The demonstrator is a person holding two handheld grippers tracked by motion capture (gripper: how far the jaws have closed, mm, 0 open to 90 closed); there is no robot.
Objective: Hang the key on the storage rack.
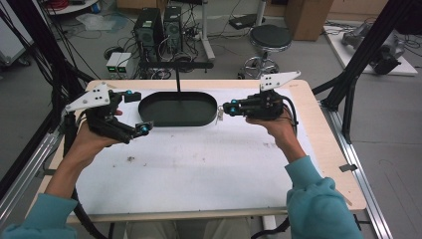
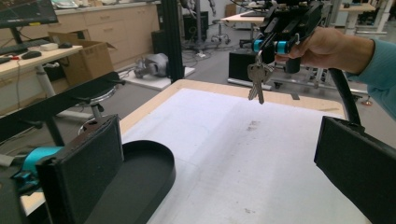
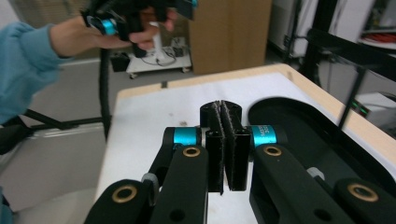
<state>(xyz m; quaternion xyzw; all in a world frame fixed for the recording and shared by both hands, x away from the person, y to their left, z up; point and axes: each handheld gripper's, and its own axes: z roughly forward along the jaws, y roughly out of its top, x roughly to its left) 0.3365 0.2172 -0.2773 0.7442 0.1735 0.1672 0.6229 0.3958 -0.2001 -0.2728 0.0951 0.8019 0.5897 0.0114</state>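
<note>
Two jaws of the right gripper (image 1: 225,109) are pressed together on a bunch of keys (image 2: 257,80), which hangs in the air just beside the right end of the black tray (image 1: 177,109). The left gripper (image 1: 138,111) is spread wide and empty by the tray's left end, above the white table (image 1: 199,169).

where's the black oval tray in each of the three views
High view: the black oval tray lies at the table's far middle, between the left gripper and the right gripper.
Left gripper view: lower left, beside the left jaw.
Right gripper view: right side, past the shut jaws.
Shared landmark: the white mat under the tray, with a wooden border.
</note>
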